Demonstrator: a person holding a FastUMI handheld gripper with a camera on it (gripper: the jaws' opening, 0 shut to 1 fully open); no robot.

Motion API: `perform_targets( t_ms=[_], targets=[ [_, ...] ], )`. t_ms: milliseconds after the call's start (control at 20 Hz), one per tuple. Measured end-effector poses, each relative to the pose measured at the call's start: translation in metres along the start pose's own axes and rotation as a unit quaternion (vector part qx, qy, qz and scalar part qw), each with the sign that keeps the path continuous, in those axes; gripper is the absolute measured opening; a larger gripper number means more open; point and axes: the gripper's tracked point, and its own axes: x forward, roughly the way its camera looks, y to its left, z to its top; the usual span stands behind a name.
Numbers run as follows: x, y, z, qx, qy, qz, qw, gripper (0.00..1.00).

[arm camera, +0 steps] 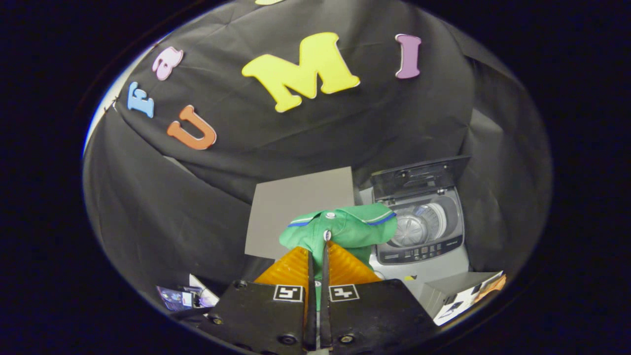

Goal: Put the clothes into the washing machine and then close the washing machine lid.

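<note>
Tongs clamped tight on a small green fabric shirt with blue-edged collar, lifted clear for carrying. At two o'clock just beyond, grey top-loading washing machine, dark lid raised, drum exposed to receive it.

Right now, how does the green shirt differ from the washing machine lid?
The green shirt is soft, crumpled cloth with blue trim, while the washing machine lid is a dark rigid panel. The shirt hangs pinched between the fingers of the claw, whereas the lid stands raised open behind the drum, hinged to the machine. Both sit just beyond the claw.
</note>
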Motion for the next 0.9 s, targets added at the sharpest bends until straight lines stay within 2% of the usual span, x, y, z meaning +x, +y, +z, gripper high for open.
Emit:
perform_targets(
  t_ms=[200,500,700,900],
  targets=[
    [-0.019,-0.039,0.019,0.016,-0.019,-0.001,1.000,0.06],
    [-0.029,-0.091,0.049,0.009,-0.033,0.006,0.999,0.06],
    [0.004,-0.135,0.052,0.004,-0.026,-0.002,1.000,0.06],
    [0.052,-0.182,0.045,0.036,0.004,-0.016,0.999,0.06]
  ],
)
